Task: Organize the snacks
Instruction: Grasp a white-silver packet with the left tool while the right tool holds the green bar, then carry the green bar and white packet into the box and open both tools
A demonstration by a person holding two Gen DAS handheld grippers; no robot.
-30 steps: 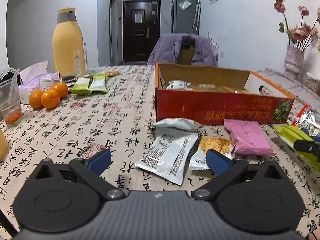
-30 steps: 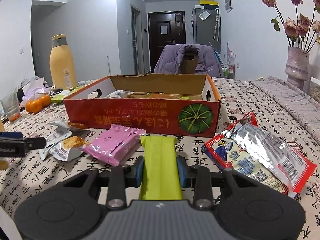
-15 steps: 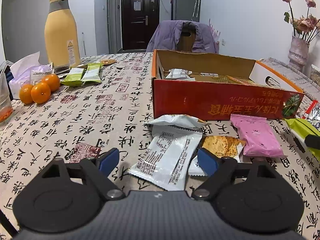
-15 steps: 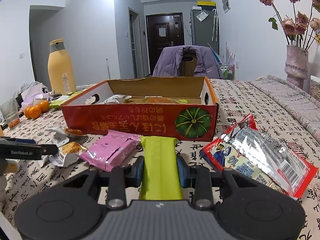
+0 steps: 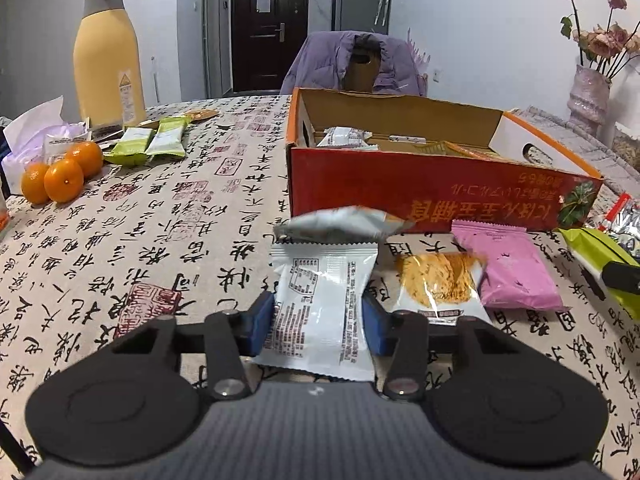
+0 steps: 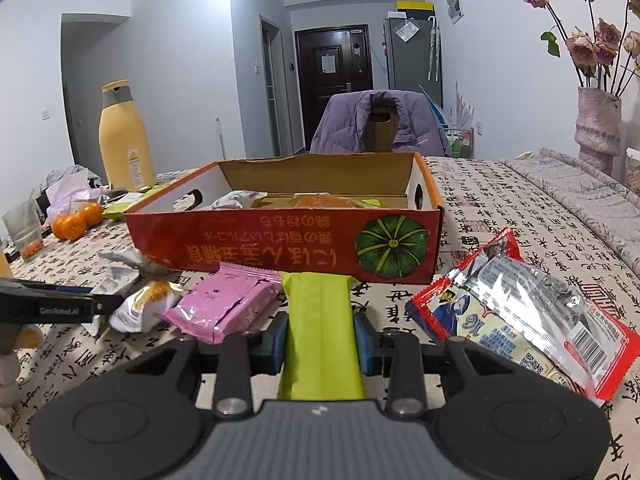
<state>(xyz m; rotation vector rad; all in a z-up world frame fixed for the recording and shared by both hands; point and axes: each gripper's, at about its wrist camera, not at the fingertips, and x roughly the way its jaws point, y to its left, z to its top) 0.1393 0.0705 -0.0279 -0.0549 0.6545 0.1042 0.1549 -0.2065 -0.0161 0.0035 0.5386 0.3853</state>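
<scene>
With a few snacks already in the box (image 5: 420,196), I have my left tongs (image 5: 318,316) clamped on a white packet (image 5: 320,304) and right tongs (image 6: 320,338) gripping a green bar (image 6: 320,320), while several more lie on the bench (image 5: 160,208) beside it.

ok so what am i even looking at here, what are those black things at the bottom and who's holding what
No robot arm here: a person carries a two-finger gripper in each hand, each with a fisheye camera looking along its fingers, so each picture shows its own gripper at the bottom. The left gripper has closed on a white snack packet. The right gripper is shut on a green snack bar. On the patterned tablecloth lie a pink packet, a cracker packet and a red-edged foil bag, in front of a red cardboard box that already holds some snacks.
</scene>
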